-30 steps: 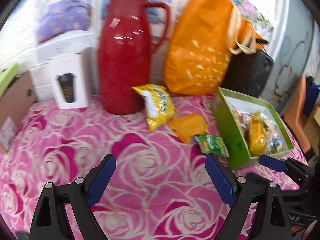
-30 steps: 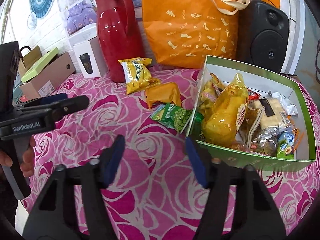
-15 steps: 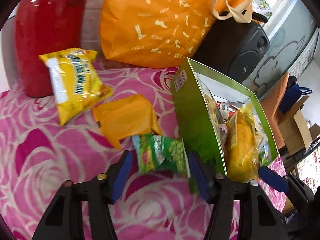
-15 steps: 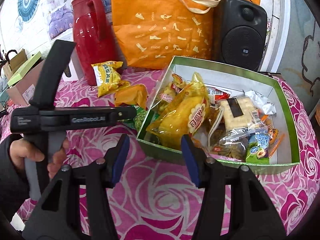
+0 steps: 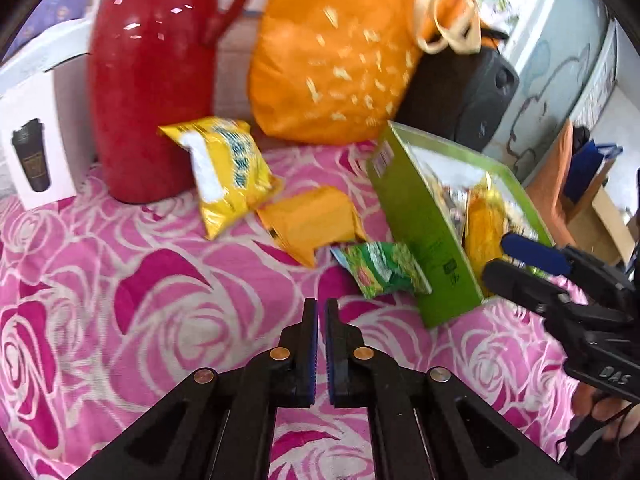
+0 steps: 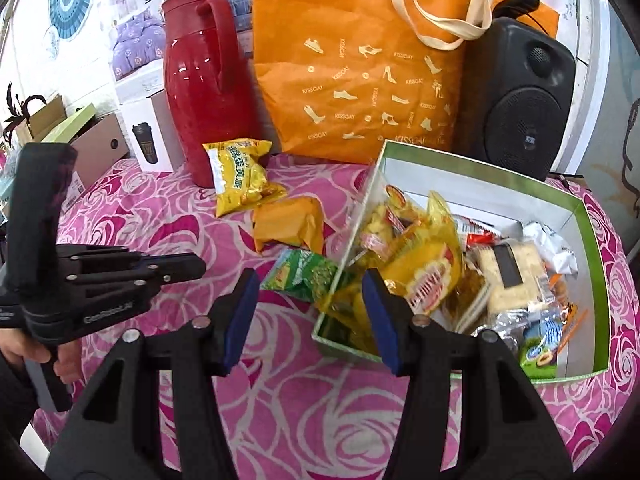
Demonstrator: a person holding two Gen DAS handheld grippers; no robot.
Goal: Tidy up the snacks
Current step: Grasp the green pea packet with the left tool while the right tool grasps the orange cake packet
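On the rose-patterned surface (image 6: 280, 400) I see a green box (image 6: 580, 216) already heaped with snack packets, with three packets outside it: a yellow bag (image 6: 240, 172) leaning on the red flask (image 6: 208, 92), an orange packet (image 6: 288, 222) lying flat just beside it, and a small green packet (image 6: 308, 274) touching the box's near wall. Behind them stand an orange tote (image 6: 360, 72) and a black speaker (image 6: 524, 96).

My biggest worry is the box itself. My right claw (image 6: 308, 320) is spread wide and hangs over its near corner; one finger lowered carelessly could catch the wall, tip the box and spill the pile. The heap is also tall on that side, so another packet dropped on top may slide back out.

Next is the flask: pulling the yellow bag away roughly could nudge it, and it looks tall enough to topple.

Smallest, and I think likeliest, is the green packet. My left claw (image 5: 321, 316) is pinched nearly shut with nothing between its fingers, pointing at bare cloth short of that packet. Unless I widen it first, it will only shove the slick wrapper under the box edge or skate it across the cloth. Both tools crowd the same spot, so they could knock together.
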